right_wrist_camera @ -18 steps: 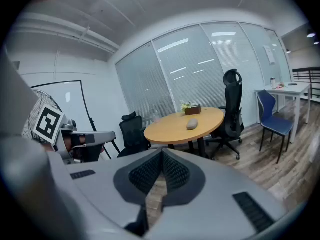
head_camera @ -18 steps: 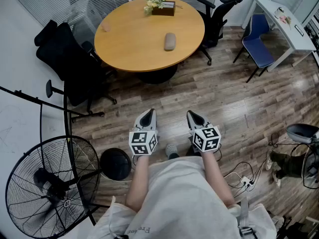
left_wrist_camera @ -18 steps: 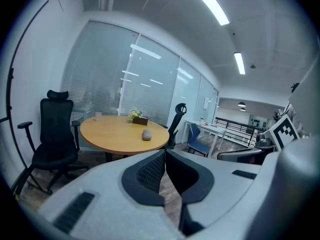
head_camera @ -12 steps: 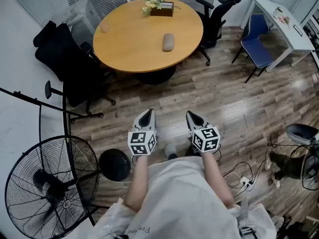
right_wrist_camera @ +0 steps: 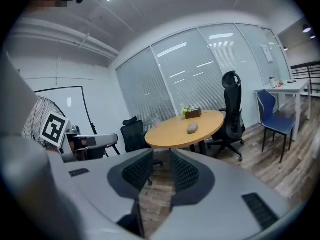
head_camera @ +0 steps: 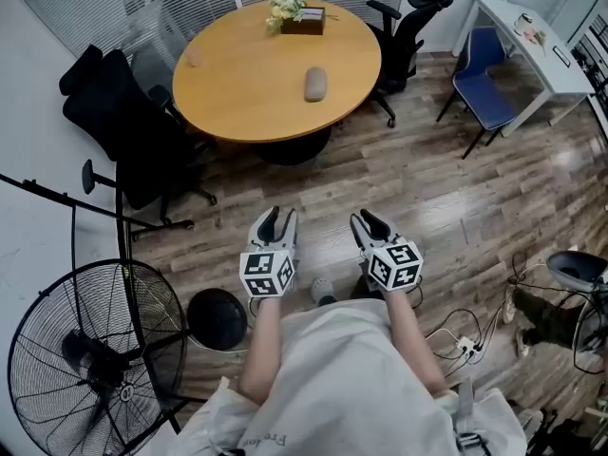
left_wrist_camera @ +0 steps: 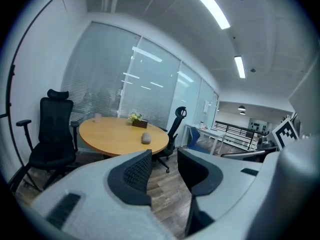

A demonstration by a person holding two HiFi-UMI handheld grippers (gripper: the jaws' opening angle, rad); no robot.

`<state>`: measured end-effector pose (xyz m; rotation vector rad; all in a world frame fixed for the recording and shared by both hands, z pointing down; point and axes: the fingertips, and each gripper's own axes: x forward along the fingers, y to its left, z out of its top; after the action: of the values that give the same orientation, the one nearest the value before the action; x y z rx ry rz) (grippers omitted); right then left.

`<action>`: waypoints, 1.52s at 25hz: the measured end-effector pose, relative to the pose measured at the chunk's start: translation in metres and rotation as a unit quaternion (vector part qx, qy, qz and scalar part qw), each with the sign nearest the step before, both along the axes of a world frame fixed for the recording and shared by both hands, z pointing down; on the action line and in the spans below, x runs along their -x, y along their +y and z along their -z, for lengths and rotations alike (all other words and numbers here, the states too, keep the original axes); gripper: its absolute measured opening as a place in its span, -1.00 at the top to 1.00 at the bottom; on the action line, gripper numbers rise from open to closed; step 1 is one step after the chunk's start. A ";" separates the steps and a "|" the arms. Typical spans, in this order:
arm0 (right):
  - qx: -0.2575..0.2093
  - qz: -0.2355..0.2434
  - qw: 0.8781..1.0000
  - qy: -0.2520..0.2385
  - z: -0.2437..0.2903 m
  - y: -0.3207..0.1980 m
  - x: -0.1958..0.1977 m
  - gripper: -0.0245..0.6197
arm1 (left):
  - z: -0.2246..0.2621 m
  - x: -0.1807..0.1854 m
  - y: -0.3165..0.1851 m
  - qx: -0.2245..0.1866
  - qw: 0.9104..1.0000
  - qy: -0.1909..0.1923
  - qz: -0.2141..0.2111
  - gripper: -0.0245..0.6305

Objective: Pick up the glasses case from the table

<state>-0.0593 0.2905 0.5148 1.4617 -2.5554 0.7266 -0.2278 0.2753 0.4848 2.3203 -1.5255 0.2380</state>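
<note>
A grey-brown glasses case [head_camera: 314, 84] lies near the middle of the round wooden table [head_camera: 237, 103], far ahead of both grippers. The case also shows small in the left gripper view [left_wrist_camera: 146, 138] and in the right gripper view [right_wrist_camera: 192, 128]. My left gripper [head_camera: 275, 220] and right gripper [head_camera: 364, 220] are held side by side over the wooden floor, close to the person's body and well short of the table. Both have a gap between their jaws with nothing in it.
A small plant in a brown box [head_camera: 302, 13] and a pink cup [head_camera: 194, 57] stand on the table. Black office chairs [head_camera: 119, 112] [head_camera: 410, 17] flank it. A standing fan [head_camera: 81, 350], a black round base [head_camera: 217, 317], a blue chair [head_camera: 484, 84], a white desk [head_camera: 532, 41] and floor cables [head_camera: 465, 335] surround me.
The view has shifted a little: the table and case sit slightly further left and up in the head view. Both grippers stay side by side; their jaws have parted slightly.
</note>
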 end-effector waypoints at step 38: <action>0.013 -0.027 1.000 -0.010 0.001 -0.162 -0.065 0.17 | -0.015 -0.068 -0.175 0.020 0.999 0.008 -0.034 0.26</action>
<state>0.0061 0.1289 0.5140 1.5274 -2.5194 0.7822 -0.1594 0.0999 0.4995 2.3396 -1.4239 0.2629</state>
